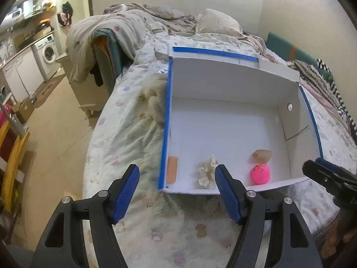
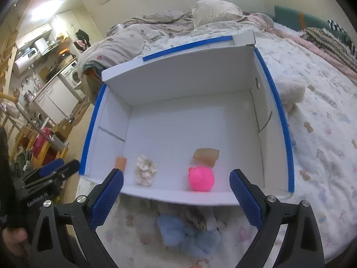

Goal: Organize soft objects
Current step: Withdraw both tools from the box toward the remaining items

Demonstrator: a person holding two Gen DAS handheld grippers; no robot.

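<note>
Inside, along the near wall of the white box on the bed, lie a pink ball, a cream scrunchie, a tan block and an orange piece. Both the left tongs and right tongs gape wide, empty, before it; a blue plush lies just outside.

White box, blue-taped rim; pink toy; cream scrunchie.
</note>
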